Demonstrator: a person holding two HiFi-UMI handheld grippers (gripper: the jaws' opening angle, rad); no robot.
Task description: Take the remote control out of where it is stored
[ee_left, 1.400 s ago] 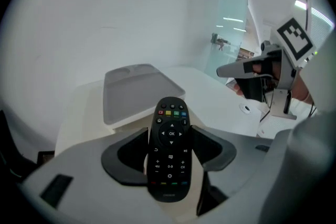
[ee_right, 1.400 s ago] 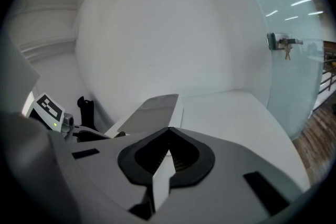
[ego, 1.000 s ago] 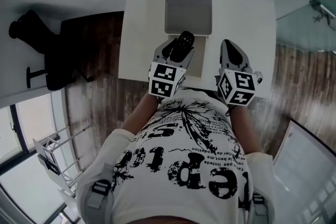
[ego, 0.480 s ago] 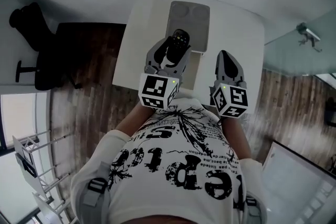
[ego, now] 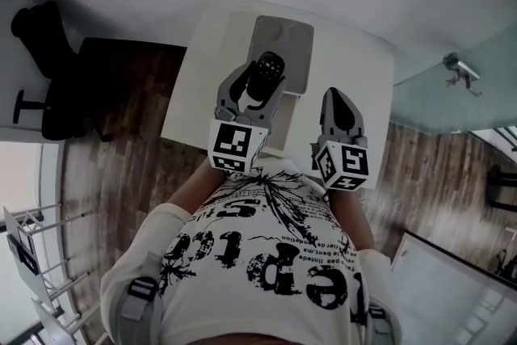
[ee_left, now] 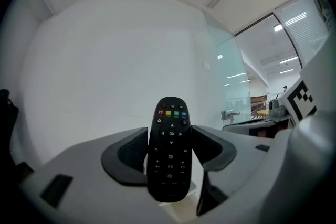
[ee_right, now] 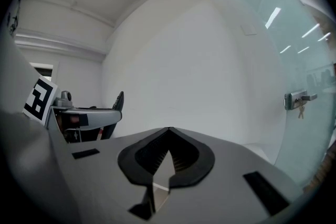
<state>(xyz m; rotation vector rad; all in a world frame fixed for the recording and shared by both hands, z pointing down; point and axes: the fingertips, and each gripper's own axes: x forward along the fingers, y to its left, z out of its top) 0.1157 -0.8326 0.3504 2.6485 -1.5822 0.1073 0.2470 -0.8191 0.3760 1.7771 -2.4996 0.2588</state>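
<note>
Between the pads of the left gripper (ee_left: 170,148) sits the remote control (ee_left: 169,150), a slim black bar with its button face turned back toward the camera and its coloured-key end sticking out past the jaws. It looks light and rigid, a smooth plastic shell that would likely slide if pinched weakly. The narrow long edges are the sensible place to grip it, near the middle and off the keys. The hold here seems to fall on the lower half, so the free end could tip if the grip slackened.

The jaws stand fairly wide, but only because the remote fills the gap. Both dark pads press its sides, and nothing else touches them.

In the head view the remote hangs above the near end of the grey tray (ego: 283,32) and appears clear of it, so I judge it already out of storage. The tray lies on a white table (ego: 359,85).

To the right of the tray and nearer the person, the right gripper (ee_right: 168,136) has its jaws closed tip to tip, holding nothing.
</note>
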